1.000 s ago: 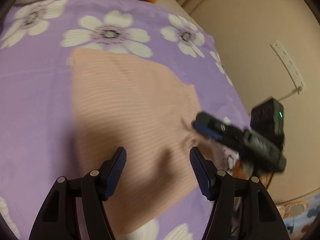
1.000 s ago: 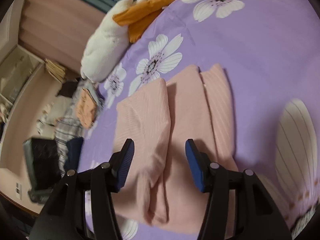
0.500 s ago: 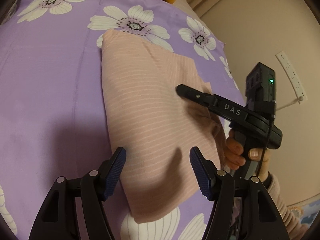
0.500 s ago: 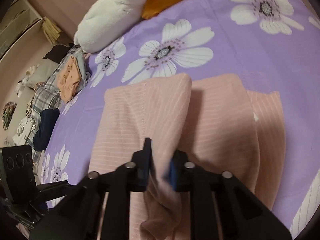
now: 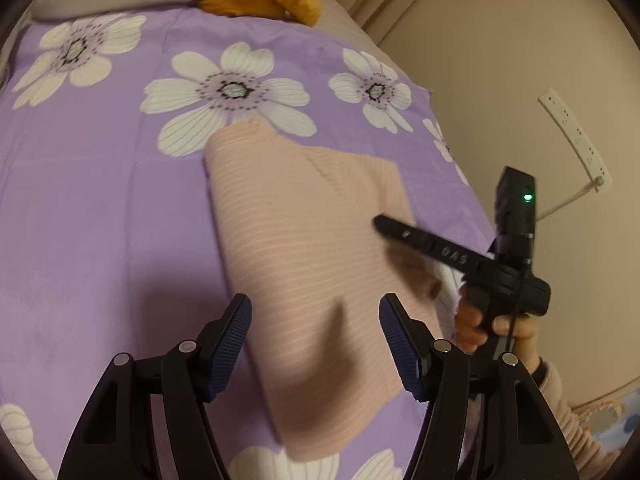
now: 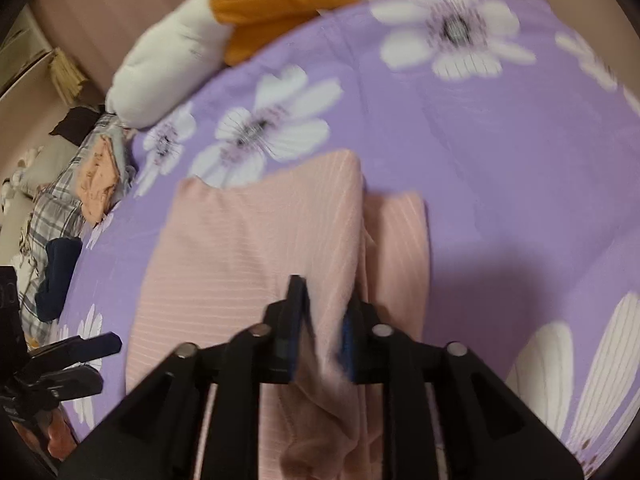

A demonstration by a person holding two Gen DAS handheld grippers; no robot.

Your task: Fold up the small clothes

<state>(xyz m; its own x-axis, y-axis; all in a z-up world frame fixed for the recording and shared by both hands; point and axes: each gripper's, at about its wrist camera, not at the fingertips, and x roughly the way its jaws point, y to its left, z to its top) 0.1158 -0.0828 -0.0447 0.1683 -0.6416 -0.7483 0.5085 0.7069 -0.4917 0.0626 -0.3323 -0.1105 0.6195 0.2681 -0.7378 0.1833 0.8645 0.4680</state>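
Right tongs (image 6: pixel 320 328) pinch a fold of the pink garment (image 5: pixel 304 256), which lies half-folded on the purple bedsheet (image 5: pixel 100 208). Left tongs (image 5: pixel 316 344) hover wide, empty. Risk: thin grip slips mid-fold, or drags lower layers since nothing pins them.

You see a peach-pink garment (image 5: pixel 304 240) with thin pale stripes on a purple bedsheet (image 5: pixel 100 208) printed with white flowers.

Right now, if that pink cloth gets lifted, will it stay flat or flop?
Probably flop: the pink cloth already bunches and droops where the right gripper pinches it. It likely feels light, being thin. It may unfold, since only one edge is held.
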